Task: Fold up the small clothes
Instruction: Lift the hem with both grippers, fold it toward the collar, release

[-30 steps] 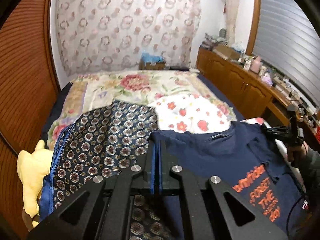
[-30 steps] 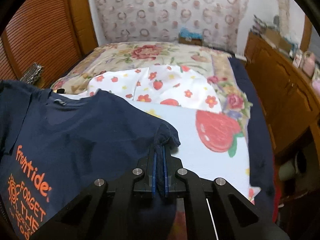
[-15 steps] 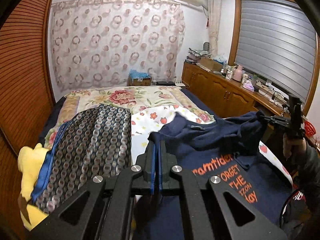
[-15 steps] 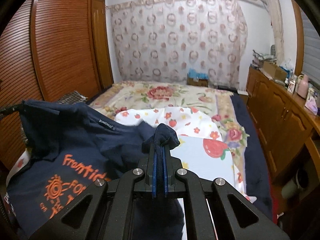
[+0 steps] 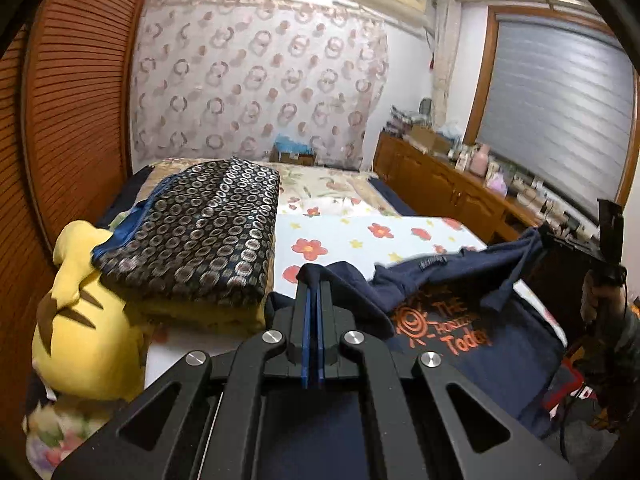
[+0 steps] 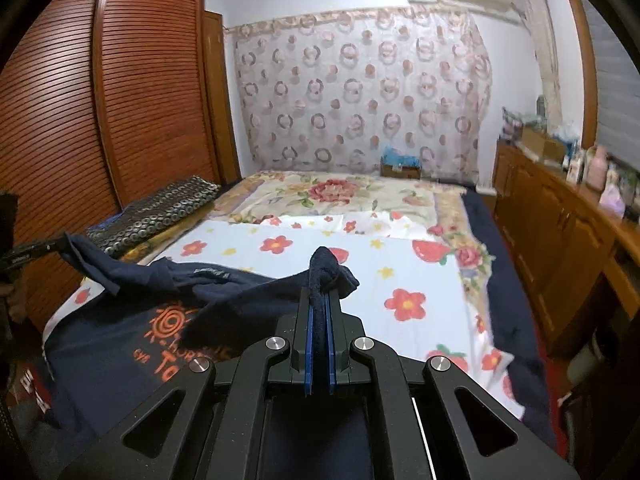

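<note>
A navy T-shirt (image 5: pixel 452 320) with orange print hangs stretched between my two grippers above the near end of the bed; it also shows in the right wrist view (image 6: pixel 132 332). My left gripper (image 5: pixel 313 280) is shut on one shoulder of the shirt. My right gripper (image 6: pixel 320 280) is shut on the other shoulder, with a bunch of navy cloth sticking out past the tips. The shirt's body droops toward the bed edge. The right gripper also shows in the left wrist view (image 5: pixel 560 240), held by a hand.
A folded dark ring-patterned blanket (image 5: pixel 200 232) lies at the bed's left side beside a yellow plush toy (image 5: pixel 84 320). The bed carries a white sheet with red flowers (image 6: pixel 400 280). Wooden cabinets (image 6: pixel 560 240) run along the right; a slatted wardrobe (image 6: pixel 100 100) stands left.
Both grippers have pulled back toward the foot of the bed and lifted, carrying the shirt with them. The shirt now hangs lower, with its print's lower lines showing.
</note>
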